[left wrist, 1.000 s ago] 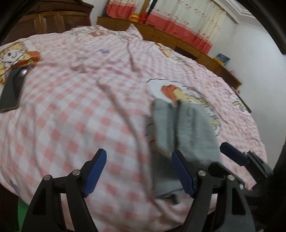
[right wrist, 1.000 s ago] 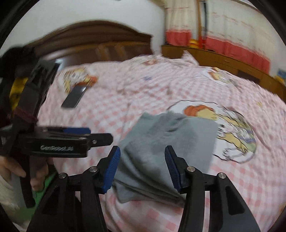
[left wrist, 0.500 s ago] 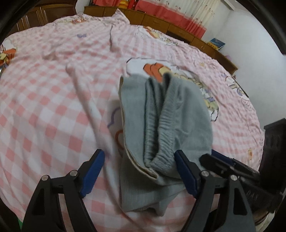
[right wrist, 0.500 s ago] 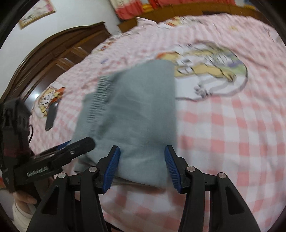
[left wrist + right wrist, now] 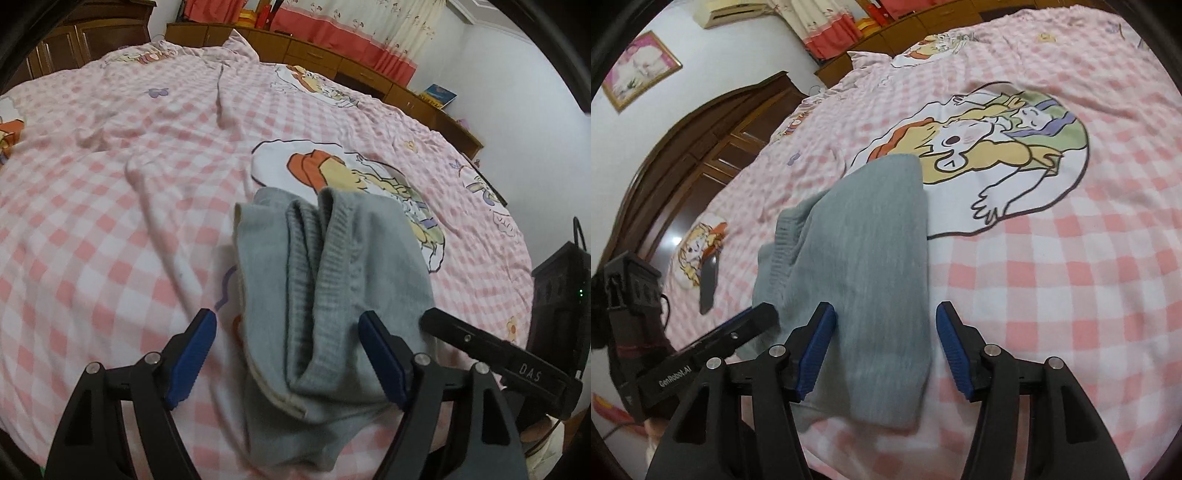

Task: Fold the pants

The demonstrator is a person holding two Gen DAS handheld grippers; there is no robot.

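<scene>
Grey folded pants (image 5: 332, 280) lie on the pink checked bedsheet (image 5: 110, 221), ribbed waistband layers facing the left wrist camera. My left gripper (image 5: 286, 356) hovers open just above their near end, its blue pads (image 5: 192, 356) apart from the cloth. In the right wrist view the pants (image 5: 864, 258) stretch away as a smooth folded panel. My right gripper (image 5: 884, 350) straddles their near right edge; its jaws are opening, with cloth lying between them and neither pad pressing it. One finger of the left gripper (image 5: 738, 332) shows at the left.
A dark phone (image 5: 708, 284) lies on the bed near the wooden headboard (image 5: 683, 147). Low wooden cabinets (image 5: 332, 62) and red-trimmed curtains line the far wall. The right gripper's finger (image 5: 480, 343) reaches in at the lower right. The bed's near edge runs just below both grippers.
Both grippers have closed in on the pants' near end and dropped lower. The right one has rolled, tilting its view, and its jaws stand a little wider. The pants lie still.
</scene>
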